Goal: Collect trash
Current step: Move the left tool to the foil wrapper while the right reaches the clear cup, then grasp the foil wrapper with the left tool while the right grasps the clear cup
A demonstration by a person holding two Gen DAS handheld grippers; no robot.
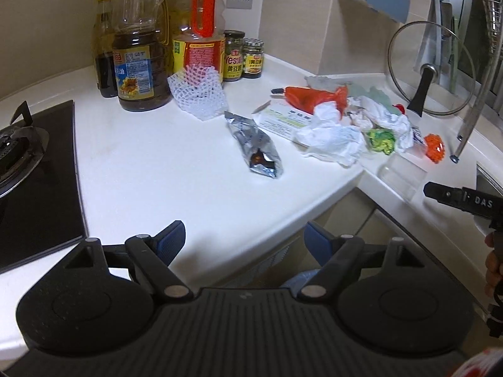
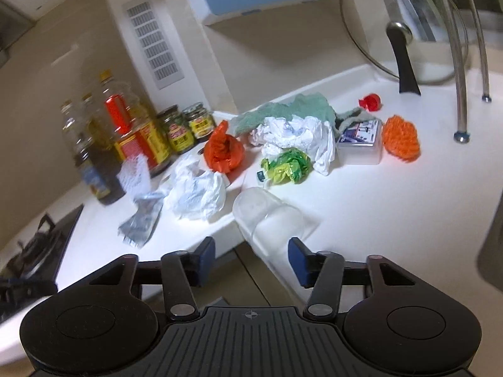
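- your left gripper (image 1: 243, 242) hung with its fingers wide and empty over the front edge of the white counter (image 1: 176, 169), well short of any trash.
- your right gripper (image 2: 251, 259) had its fingers partly open with nothing pressed between them; the clear plastic cup (image 2: 267, 216) lay on its side just ahead of them, at the counter's corner edge.
- that cup looked ready to roll: a nudge from one finger, not a squeeze from both, could have sent it off the edge.
- the trash sat in a loose heap mid-counter: a crumpled white paper wad (image 2: 198, 194), an orange plastic bag (image 2: 223, 150), a crushed green wrapper (image 2: 287, 165), with a silver foil pouch (image 1: 256, 144) lying apart.
- soft wads could have slipped from a shallow pinch, or you might have dragged a neighbour along.
- the glass pot lid (image 1: 430, 69) leaning at the wall and the oil bottles (image 1: 138, 62) stood near enough to be knocked by a wide sweep.
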